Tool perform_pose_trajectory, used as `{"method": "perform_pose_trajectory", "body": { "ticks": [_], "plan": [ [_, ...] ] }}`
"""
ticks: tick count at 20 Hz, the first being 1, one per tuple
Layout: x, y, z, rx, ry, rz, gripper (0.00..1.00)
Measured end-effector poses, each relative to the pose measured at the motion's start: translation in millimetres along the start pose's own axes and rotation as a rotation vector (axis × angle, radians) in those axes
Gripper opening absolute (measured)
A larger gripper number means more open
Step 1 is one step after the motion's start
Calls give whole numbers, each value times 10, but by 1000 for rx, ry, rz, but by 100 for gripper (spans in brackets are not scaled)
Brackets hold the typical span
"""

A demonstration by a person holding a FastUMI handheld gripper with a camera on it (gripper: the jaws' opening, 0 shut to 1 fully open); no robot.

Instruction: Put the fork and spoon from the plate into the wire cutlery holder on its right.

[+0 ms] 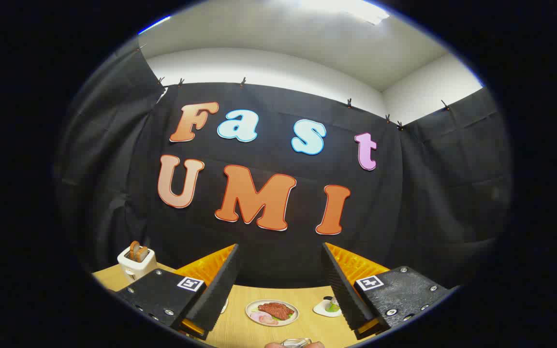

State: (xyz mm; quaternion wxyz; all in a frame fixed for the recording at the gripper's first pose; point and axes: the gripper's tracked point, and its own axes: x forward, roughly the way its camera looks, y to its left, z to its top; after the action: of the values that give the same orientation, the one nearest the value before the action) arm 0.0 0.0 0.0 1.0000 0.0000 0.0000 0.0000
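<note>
A pale wooden table point(254, 333) runs along the foot of a black cloth wall point(428, 193) pinned up with small clips, and above the cloth are a white wall point(269, 65) and a white ceiling with a bright light. The gripper point(280, 251) is held high over the table, its two fingers spread wide apart with nothing between them but the cloth wall and the table beyond.

The landmark is a round plate point(272, 312) lying on the table below the gap between the fingers. It carries a slab of reddish meat point(275, 310) with a bit of green at its edge, and pale pink slices point(262, 317) on the side nearer the camera. To the right of the plate, partly behind the right finger, sits a small white dish point(326, 308) holding something green. To the left of the plate, a sliver of another white item peeks out from behind the left finger; what it is cannot be told. Far to the left of the plate, at the back of the table against the cloth, stands a white toaster point(136, 263) with brown toast slices point(138, 251) sticking up out of it. Nearer than the plate, at the very near edge of the table, a glimpse of a shiny metallic object point(296, 342) shows; it is too cut off to identify. Fork, spoon and wire holder cannot be made out from here.
</note>
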Motion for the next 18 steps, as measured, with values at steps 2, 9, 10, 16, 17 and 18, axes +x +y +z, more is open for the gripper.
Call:
{"method": "perform_pose_trajectory", "body": {
  "ticks": [2, 9, 10, 16, 17, 18],
  "plan": [
    [70, -27, 70, 11, -17, 18, 98],
    [203, -125, 171, 31, -63, 40, 98],
    [210, -122, 177, 30, -66, 43, 98],
    [270, 24, 104, 41, -33, 72, 98],
    [278, 102, 45, 36, -10, 94, 98],
    [275, 153, -57, 28, 25, 109, 98]
  ]
}}
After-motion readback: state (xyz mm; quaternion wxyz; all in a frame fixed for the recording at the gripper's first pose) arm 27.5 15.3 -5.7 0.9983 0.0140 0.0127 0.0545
